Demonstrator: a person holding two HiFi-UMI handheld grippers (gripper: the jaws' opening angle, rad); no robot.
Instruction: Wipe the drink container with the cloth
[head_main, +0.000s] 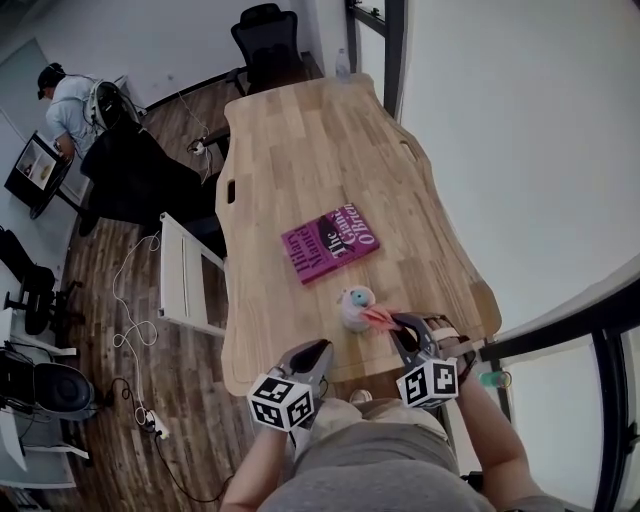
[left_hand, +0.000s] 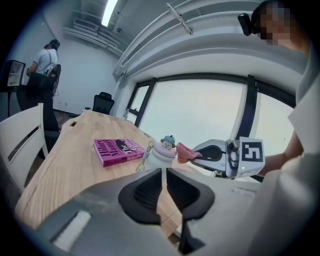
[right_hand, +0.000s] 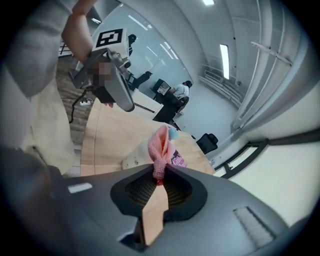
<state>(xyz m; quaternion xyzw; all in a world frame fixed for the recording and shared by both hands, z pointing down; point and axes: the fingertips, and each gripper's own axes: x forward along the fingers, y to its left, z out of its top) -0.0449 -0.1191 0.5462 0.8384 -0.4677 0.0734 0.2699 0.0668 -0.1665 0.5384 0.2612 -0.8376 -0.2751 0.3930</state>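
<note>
Pink cloth (right_hand: 161, 147): bunched and pinched in my right gripper (right_hand: 161, 172), whose jaws are clamped on its lower fold. The free end sticks forward past the tips, which I judge suits dabbing with that end.

White drink container (head_main: 355, 308): upright at lower centre of the head view, on the wooden table (head_main: 300, 140) near its near edge, just below the book. The cloth end lies against the container's right side near the top. Contact looks likely, though I can't confirm any pressure. Cap is on, topped by a small figure with a blue hat. Body is opaque, so I can't tell what is inside.

Left gripper (left_hand: 164, 170): jaws drawn almost together with only a sliver of gap and nothing in them. It sits to the lower left of the container, apart from it and pointed toward it. I judge it is placed to steady the container while I wipe. It has no hold yet, so a light container could tip or slide under the cloth.

Magenta book (head_main: 330, 243): flat, cover up, mid-table, apart from the container.
</note>
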